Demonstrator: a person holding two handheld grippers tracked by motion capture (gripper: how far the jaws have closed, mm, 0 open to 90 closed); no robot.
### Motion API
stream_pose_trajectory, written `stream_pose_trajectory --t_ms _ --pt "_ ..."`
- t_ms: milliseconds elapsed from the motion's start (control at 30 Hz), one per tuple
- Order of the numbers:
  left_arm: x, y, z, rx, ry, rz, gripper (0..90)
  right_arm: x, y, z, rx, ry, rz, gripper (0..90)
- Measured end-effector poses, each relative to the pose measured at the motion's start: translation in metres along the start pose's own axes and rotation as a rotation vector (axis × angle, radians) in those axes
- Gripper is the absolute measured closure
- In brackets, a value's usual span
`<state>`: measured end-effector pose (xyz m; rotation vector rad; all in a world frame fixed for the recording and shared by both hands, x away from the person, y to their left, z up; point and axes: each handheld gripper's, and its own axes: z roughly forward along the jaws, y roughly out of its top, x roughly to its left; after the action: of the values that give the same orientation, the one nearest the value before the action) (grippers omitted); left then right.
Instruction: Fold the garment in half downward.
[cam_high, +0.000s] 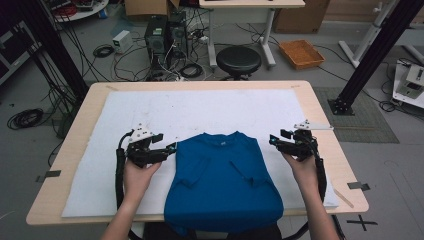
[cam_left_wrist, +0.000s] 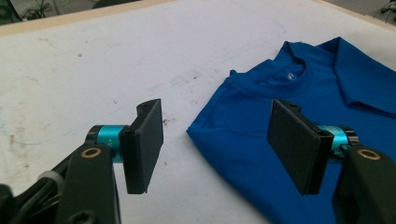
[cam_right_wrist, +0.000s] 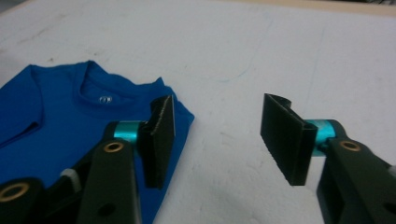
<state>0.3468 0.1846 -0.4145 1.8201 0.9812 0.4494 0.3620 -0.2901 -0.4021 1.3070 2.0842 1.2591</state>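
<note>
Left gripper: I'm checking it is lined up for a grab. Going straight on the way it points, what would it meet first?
Probably the blue T-shirt's shoulder corner: in the left gripper view it lies just ahead of the open left gripper, though depth is unclear.

Matt blue cloth shirt (cam_high: 222, 175) on scuffed white sheet (cam_high: 200, 110).

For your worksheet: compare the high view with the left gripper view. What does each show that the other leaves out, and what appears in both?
High view alone: the person's hands, the right gripper beside the shirt's right shoulder, the black stool, the orange tray on the floor, and the shirt's folded-in sleeves and its hem hanging over the near table edge.

Left gripper view alone: the pale label inside the collar and the black jaw pads close up, with nothing between them.

Both: the blue T-shirt, the white mat and the left gripper.
</note>
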Motion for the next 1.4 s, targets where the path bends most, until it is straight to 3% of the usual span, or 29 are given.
stream_pose_trajectory --t_ms 233,467,600,800,967,1133,1233,1400 --pt "-0.001 -0.001 0.025 0.096 0.001 -0.056 38.2 0.007 -0.010 0.026 0.103 0.049 -0.009 64.7" --pt "-0.003 -0.004 0.040 0.155 0.010 -0.081 39.7 0.023 -0.009 0.045 0.157 0.075 -0.057 70.8" --pt "-0.003 -0.005 0.045 0.161 0.016 -0.086 39.7 0.025 -0.012 0.052 0.192 0.028 -0.082 89.0" --pt "-0.002 -0.006 0.049 0.173 0.021 -0.076 39.7 0.016 -0.015 0.051 0.203 -0.023 -0.035 88.7" --pt "-0.002 -0.004 0.051 0.159 0.019 -0.073 39.7 0.011 -0.015 0.049 0.186 -0.024 0.007 75.3" --pt "0.001 0.006 0.065 0.175 0.000 -0.059 42.6 0.009 0.002 0.049 0.138 -0.004 -0.002 70.5" --pt "0.004 0.011 0.078 0.227 -0.002 -0.048 42.7 0.009 0.011 0.061 0.163 0.012 -0.023 70.5" --pt "0.004 0.017 0.093 0.261 -0.024 -0.047 44.8 0.010 0.015 0.081 0.227 0.033 -0.044 70.0"
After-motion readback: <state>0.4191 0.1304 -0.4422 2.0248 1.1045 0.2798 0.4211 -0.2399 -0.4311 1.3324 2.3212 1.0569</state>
